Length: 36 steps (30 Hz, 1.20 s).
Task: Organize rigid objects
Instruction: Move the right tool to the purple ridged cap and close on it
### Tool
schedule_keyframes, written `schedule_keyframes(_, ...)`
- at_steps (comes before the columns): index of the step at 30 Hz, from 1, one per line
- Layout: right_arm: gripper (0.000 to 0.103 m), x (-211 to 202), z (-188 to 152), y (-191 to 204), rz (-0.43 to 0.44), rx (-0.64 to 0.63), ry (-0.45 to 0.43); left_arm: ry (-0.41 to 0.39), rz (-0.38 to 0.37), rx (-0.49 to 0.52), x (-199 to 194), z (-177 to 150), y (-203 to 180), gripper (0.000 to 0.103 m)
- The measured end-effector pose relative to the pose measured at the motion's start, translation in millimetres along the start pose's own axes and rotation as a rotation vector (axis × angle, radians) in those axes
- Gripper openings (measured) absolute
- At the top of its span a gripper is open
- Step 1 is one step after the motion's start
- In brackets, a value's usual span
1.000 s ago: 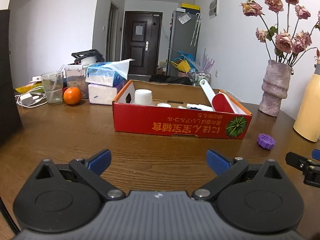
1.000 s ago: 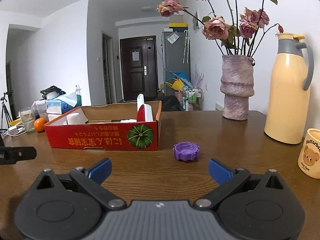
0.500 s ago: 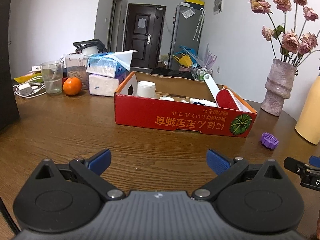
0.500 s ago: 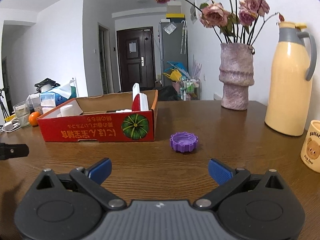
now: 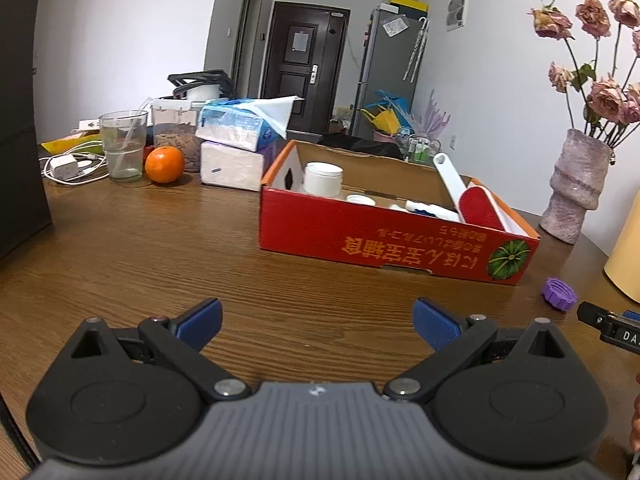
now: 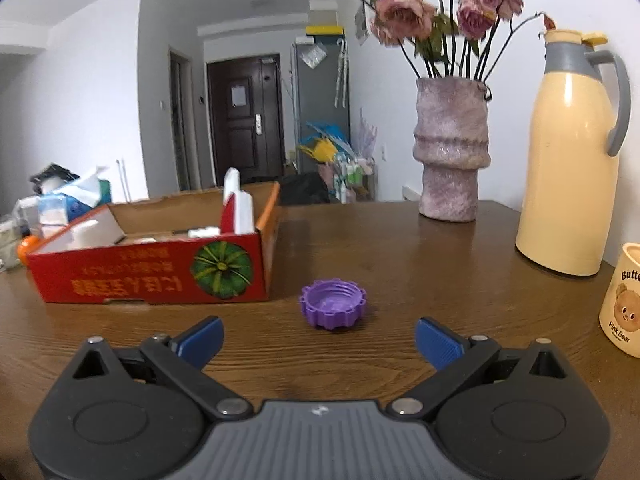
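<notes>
A purple bottle cap [image 6: 333, 309] lies upside down on the wooden table, just right of a red cardboard box [image 6: 160, 276]. My right gripper [image 6: 319, 340] is open and empty, its blue fingers to either side of the cap and just short of it. The cap also shows in the left wrist view [image 5: 559, 293], with the box [image 5: 384, 240] holding a white jar [image 5: 323, 178], a red and white lint brush [image 5: 476, 200] and other white items. My left gripper [image 5: 316, 322] is open and empty over bare table in front of the box. The tip of the right gripper [image 5: 612, 328] shows at the right edge.
A purple vase [image 6: 452, 148] of dried roses, a cream thermos [image 6: 572, 160] and a bear mug [image 6: 624, 300] stand at the right. At the back left are tissue packs [image 5: 240, 140], an orange [image 5: 164, 165], a glass [image 5: 122, 146] and a charger cable [image 5: 68, 166].
My right gripper has moved forward toward the purple cap, which now lies close between the fingertips. My left gripper has drifted back and left a little. Both stay open.
</notes>
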State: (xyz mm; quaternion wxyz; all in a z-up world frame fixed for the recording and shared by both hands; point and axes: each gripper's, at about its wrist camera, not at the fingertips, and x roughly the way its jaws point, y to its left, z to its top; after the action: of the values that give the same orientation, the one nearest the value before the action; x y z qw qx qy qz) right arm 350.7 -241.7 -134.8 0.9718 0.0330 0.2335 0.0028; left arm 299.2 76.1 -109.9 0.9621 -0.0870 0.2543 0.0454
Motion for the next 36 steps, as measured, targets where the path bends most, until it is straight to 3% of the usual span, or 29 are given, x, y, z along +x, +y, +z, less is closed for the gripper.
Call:
schedule_keyframes(14, 0.095, 52.8, 17.4, -16.5, -0.019, 0.024, 0.095, 0.010, 0.050, -0.037, 9.2, 4.9, 20.9, 0.103)
schedule_keyframes(30, 0.087, 86.6, 27.7, -23.8, -0.015, 0.012, 0.159, 0.024, 0.050, -0.036, 15.0, 6.3, 22.9, 0.103)
schedule_keyframes(32, 0.084, 91.2, 27.9, -20.4, -0.008, -0.003, 0.181, 0.026, 0.046, -0.038, 15.7, 6.6, 23.1, 0.103)
schedule_keyframes(34, 0.070, 95.1, 27.5, -17.8, -0.004, -0.007, 0.200, 0.027, 0.043, -0.039, 16.2, 6.6, 23.0, 0.103)
schedule_keyframes(36, 0.065, 97.0, 28.1, -16.7, -0.003, -0.008, 0.200, 0.028, 0.036, -0.038, 16.9, 6.6, 22.1, 0.103)
